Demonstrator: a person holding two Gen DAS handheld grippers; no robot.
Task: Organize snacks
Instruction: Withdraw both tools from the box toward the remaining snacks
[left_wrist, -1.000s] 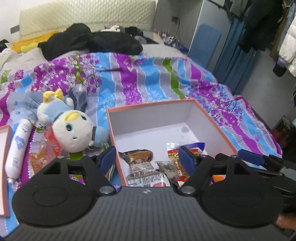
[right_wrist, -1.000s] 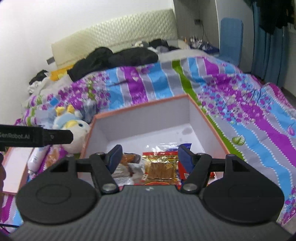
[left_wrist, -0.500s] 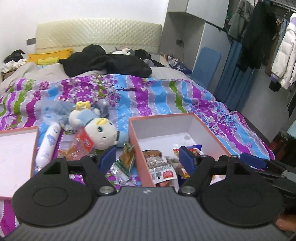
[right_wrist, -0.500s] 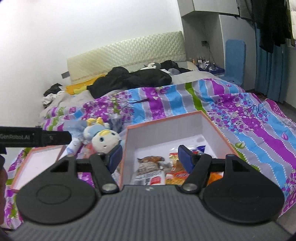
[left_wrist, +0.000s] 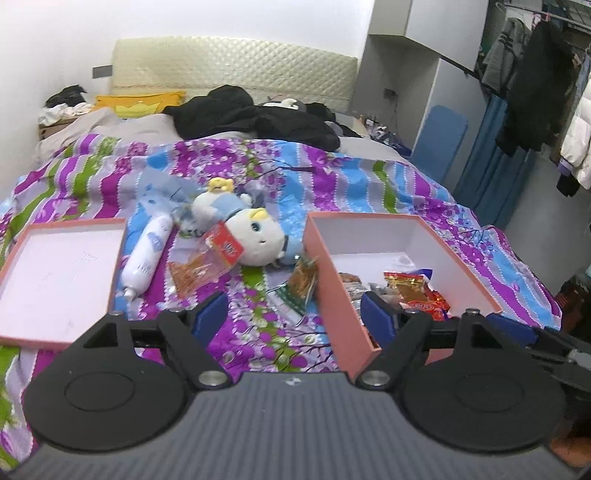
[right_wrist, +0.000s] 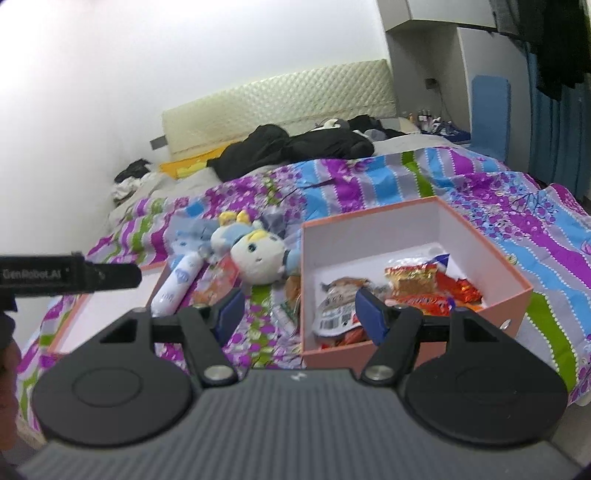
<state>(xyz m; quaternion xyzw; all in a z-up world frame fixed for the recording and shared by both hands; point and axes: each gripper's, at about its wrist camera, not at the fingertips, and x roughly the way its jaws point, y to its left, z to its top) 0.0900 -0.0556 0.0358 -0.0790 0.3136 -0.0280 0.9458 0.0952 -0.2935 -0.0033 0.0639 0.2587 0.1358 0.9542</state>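
The pink box (left_wrist: 334, 280) sits at centre right of the left wrist view, on the striped bedspread (left_wrist: 332, 177), its long axis running from the lower edge up and away toward the headboard; snack packets (left_wrist: 413, 291) are heaped at its near end. Just left of it an orange snack packet (left_wrist: 303, 277) leans on the wall. Further left lie a clear packet with a red label (left_wrist: 205, 258), a plush toy (left_wrist: 255, 236) and a white tube (left_wrist: 147, 254), then the box lid (left_wrist: 22, 236) at left. The left gripper (left_wrist: 293, 317) is empty, its jaws opening wide. The right gripper (right_wrist: 299, 308) stands apart, holding nothing. Compared with a second ago, both cameras have pulled back from the box, bringing the lid into view.
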